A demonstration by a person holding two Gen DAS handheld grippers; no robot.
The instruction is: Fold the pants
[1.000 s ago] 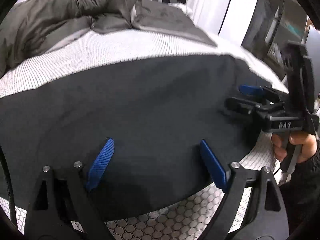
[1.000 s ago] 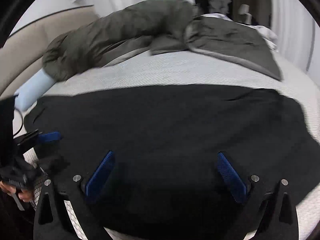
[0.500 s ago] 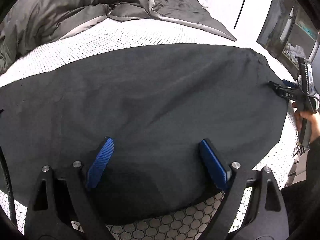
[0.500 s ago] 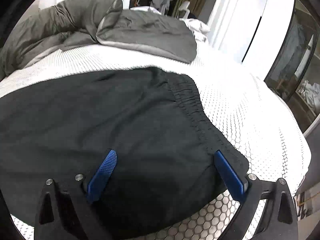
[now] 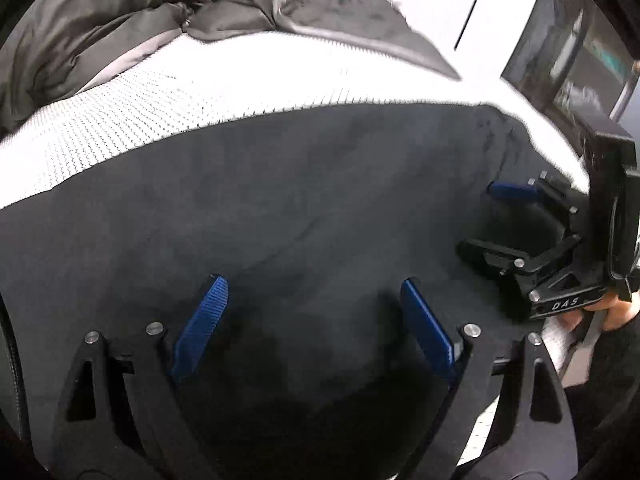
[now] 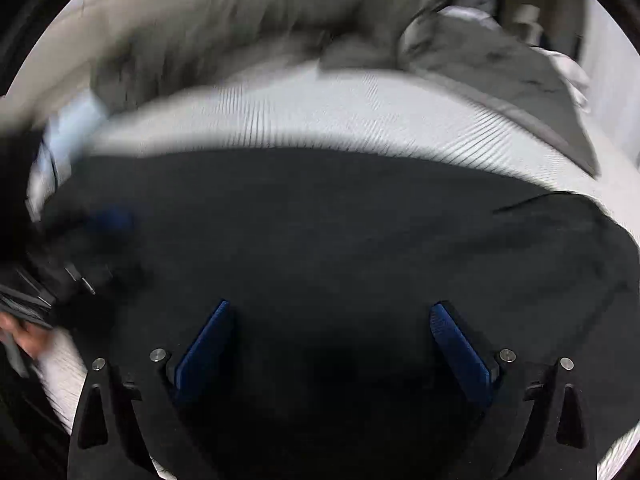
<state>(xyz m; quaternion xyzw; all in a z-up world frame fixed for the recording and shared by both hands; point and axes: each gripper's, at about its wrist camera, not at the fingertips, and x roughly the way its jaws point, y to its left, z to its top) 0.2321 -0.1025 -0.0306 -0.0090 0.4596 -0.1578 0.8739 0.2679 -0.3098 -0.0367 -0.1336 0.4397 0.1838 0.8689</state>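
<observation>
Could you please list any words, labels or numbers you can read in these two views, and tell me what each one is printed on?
"DAS": raised letters on the black body of the right tool, seen in the left wrist view beside the hand that holds it.
No print is visible on the black pants.
The right wrist view is motion-blurred; nothing there can be read, including on the left tool.
</observation>
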